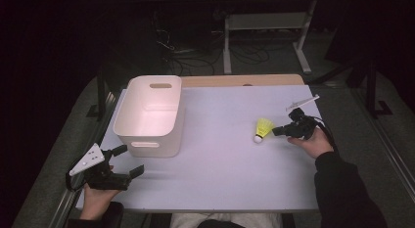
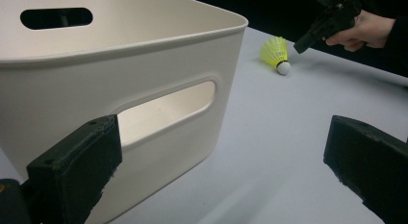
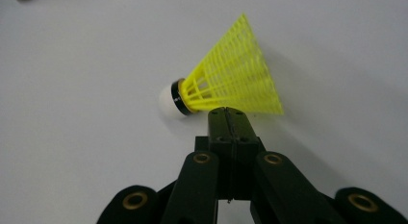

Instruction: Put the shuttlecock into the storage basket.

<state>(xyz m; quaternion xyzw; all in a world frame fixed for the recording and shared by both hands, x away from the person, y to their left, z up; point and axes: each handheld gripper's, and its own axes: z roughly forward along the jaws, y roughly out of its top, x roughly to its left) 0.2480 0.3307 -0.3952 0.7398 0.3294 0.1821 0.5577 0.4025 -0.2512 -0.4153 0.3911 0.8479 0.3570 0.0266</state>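
Because its jaws are pressed together with nothing between them, the right gripper (image 3: 226,112) looks set to nudge rather than grasp: its tip sits just beside the yellow shuttlecock (image 3: 231,75), perhaps touching the skirt, though the contact is hard to make out. That shuttlecock (image 1: 263,128) lies on its side on the right half of the white table (image 1: 220,164), cork toward the near edge. At the near left, the left gripper (image 1: 128,160) waits with jaws spread wide beside the white bin (image 1: 149,115), probably ready to steady it.
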